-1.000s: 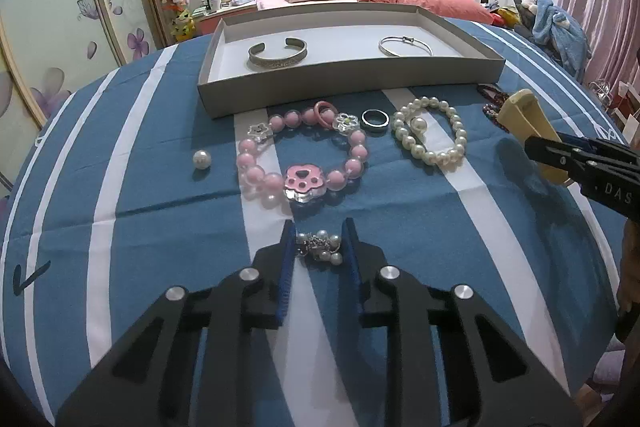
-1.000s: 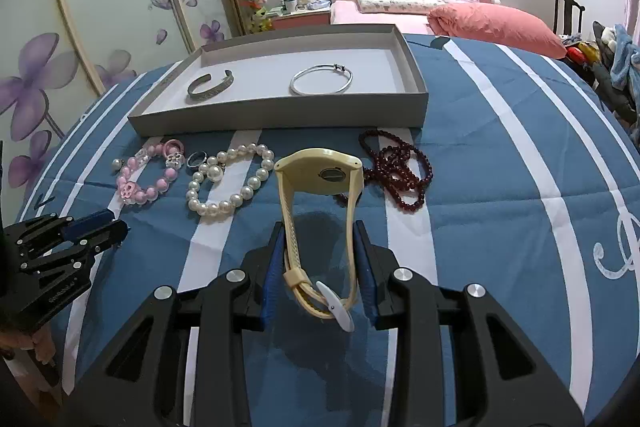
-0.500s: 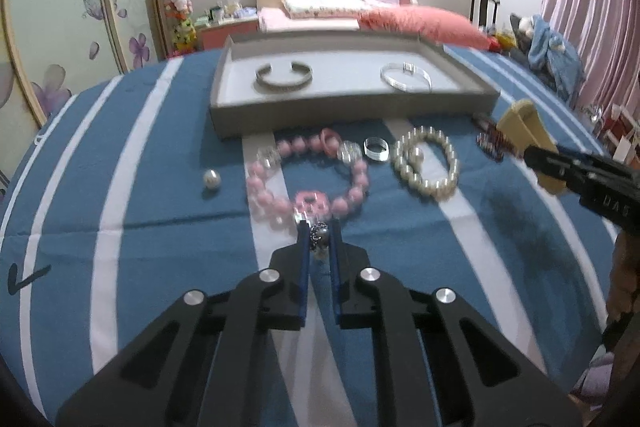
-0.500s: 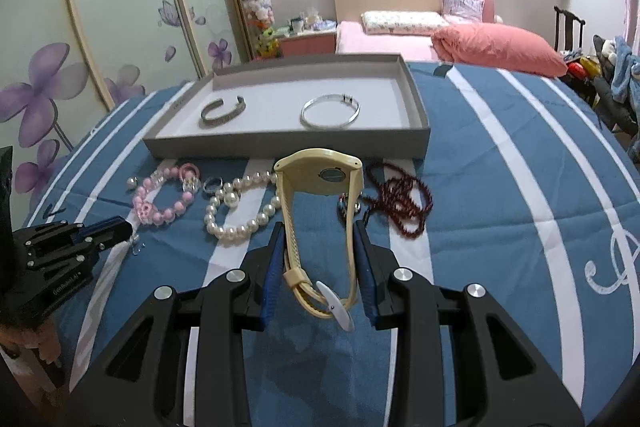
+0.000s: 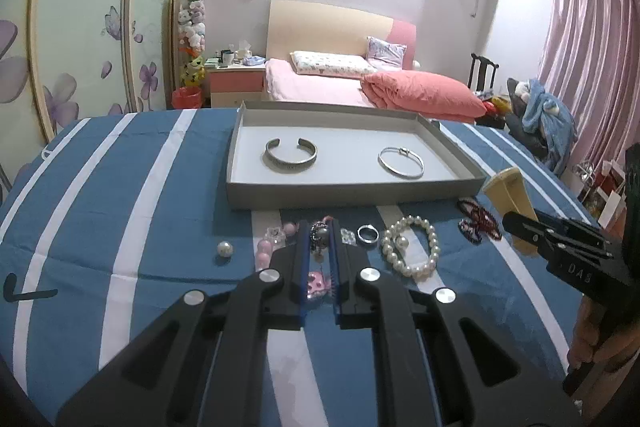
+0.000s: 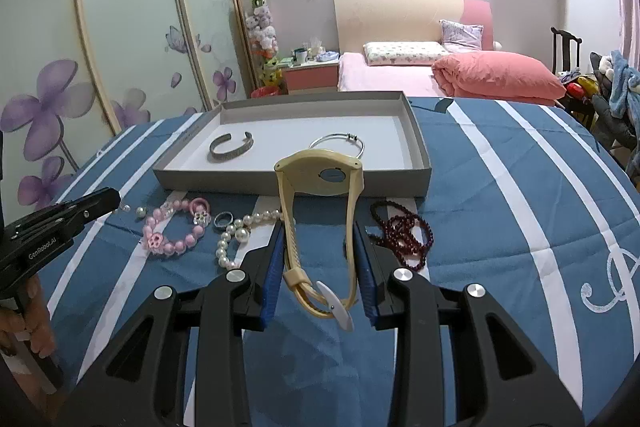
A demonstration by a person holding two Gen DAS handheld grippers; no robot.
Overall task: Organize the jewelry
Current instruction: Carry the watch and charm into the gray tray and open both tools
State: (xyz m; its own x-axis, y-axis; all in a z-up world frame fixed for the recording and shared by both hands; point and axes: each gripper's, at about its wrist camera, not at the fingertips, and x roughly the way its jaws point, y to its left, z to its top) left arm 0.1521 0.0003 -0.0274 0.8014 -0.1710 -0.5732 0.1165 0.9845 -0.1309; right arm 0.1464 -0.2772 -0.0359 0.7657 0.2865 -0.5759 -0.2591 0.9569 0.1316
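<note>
Left gripper: a second ago your fingers stood spread around the small pearl charm lying on the surface; now they pinch it, lifted clear of the striped blue cloth and held in front of the pink bead bracelet.
Right gripper: you hold the cream watch clamped by its strap, face up and forward, as before; it sits higher now, its face overlapping the tray's near wall in the right wrist view.
Tray: grey, unchanged; wide silver cuff to the left, thin silver bangle to the right.
On the cloth: loose pearl, silver ring, white pearl bracelet and dark red bead strand lie where they were.
</note>
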